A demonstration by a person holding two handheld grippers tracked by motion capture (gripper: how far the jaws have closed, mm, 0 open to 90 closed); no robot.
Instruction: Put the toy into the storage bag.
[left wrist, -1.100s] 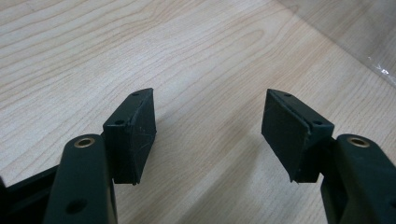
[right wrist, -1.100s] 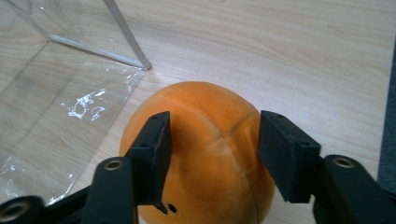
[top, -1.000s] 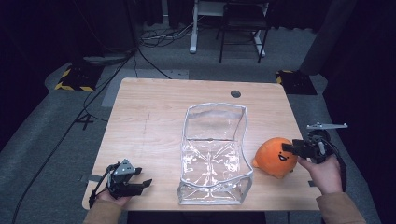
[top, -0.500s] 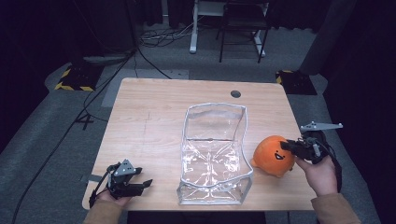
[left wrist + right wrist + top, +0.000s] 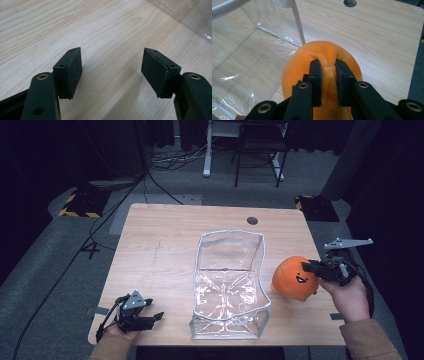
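While my right gripper [image 5: 328, 67] pinches a fold of the orange plush toy [image 5: 296, 278], its jaws nearly together on the fabric, the toy sits at the table's [image 5: 165, 245] right side, just beside the clear plastic bag [image 5: 230, 285]. My left gripper [image 5: 111, 67] rests spread apart, holding nothing, low over bare wood near the front left corner.

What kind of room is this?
Probably a lab or recording studio: a wooden table stands among dark curtains, cables run over the grey floor, and hazard-striped blocks sit beside it.
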